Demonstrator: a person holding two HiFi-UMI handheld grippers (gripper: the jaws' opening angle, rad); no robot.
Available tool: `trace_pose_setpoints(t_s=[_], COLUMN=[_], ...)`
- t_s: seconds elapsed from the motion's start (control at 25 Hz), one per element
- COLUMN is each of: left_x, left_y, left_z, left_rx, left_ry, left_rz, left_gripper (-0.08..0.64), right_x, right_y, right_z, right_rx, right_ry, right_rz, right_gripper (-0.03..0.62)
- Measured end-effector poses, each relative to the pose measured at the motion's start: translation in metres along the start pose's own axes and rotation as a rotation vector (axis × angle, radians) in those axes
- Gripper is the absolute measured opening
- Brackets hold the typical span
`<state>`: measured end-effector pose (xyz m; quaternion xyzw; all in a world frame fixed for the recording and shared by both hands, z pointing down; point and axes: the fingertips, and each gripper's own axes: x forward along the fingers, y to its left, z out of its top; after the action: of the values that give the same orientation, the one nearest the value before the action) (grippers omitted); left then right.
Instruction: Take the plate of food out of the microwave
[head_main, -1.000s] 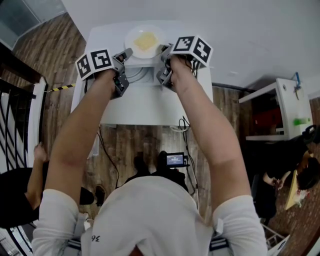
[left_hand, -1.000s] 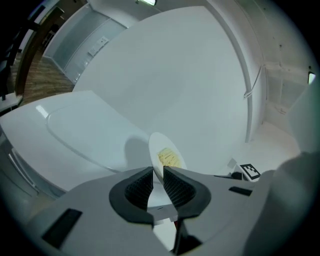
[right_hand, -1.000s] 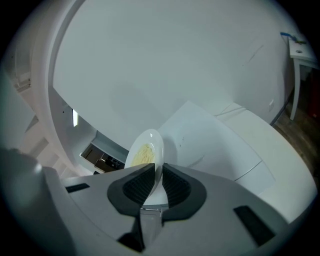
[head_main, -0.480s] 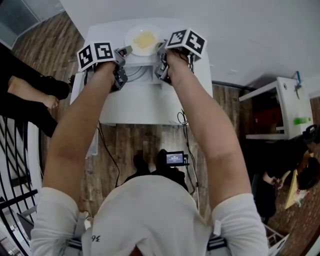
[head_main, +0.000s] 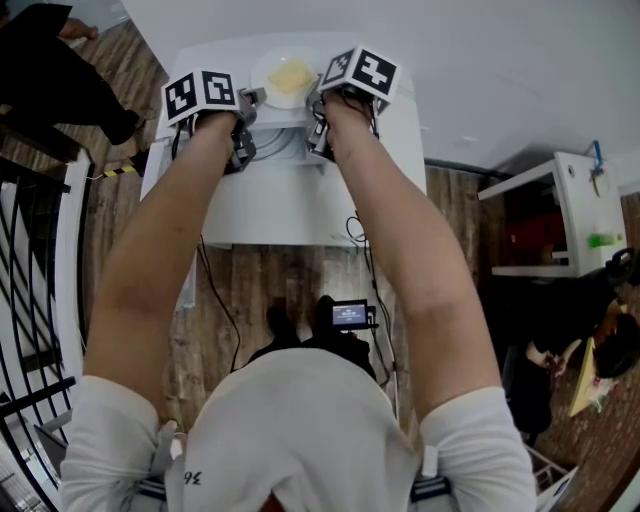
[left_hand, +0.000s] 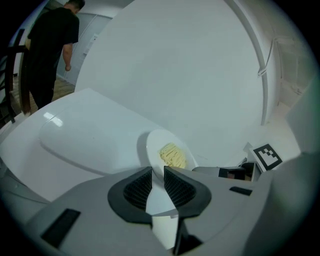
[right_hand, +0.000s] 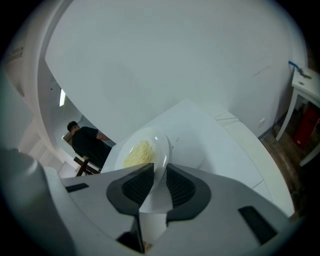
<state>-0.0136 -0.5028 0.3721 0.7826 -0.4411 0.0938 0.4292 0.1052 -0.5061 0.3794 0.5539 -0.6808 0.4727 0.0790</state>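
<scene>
left gripper (left_hand: 158, 176) jaws clamp plate (left_hand: 154, 145); right gripper (right_hand: 160, 175) jaws, just opening, hold rim.

White T-shirt (head_main: 300, 430), plain, loose-cut; short sleeves (head_main: 115, 420) ending above the elbows. Small dark print (head_main: 190, 477) low on the left side, unreadable. Forearms (head_main: 150, 260), left hand (head_main: 220, 135) and right hand (head_main: 345, 118) bare. Dark legwear (head_main: 300, 352) past the shirt front.

Brown wooden floor (head_main: 270, 280) under a white table (head_main: 290, 212) — white wall (head_main: 500, 60), white shelf unit (head_main: 560, 215) at right.
</scene>
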Motion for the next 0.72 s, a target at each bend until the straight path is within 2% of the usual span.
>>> trace_pose_setpoints(t_s=[0.32, 0.72], left_x=[0.0009, -0.0002], left_y=[0.0047, -0.0018], left_z=[0.0016, 0.0083], left_rx=[0.111, 0.146], left_ry=[0.016, -0.029], left_rz=[0.08, 0.023], left_gripper=[0.067, 0.067], right_x=[0.001, -0.001], right_y=[-0.0026, -0.0036], right_z=[0.0022, 0.0079], right_rx=[-0.032, -0.17], right_ry=[-0.012, -0.04], right_rz=[-0.05, -0.093], right_gripper=[0.063, 0.074])
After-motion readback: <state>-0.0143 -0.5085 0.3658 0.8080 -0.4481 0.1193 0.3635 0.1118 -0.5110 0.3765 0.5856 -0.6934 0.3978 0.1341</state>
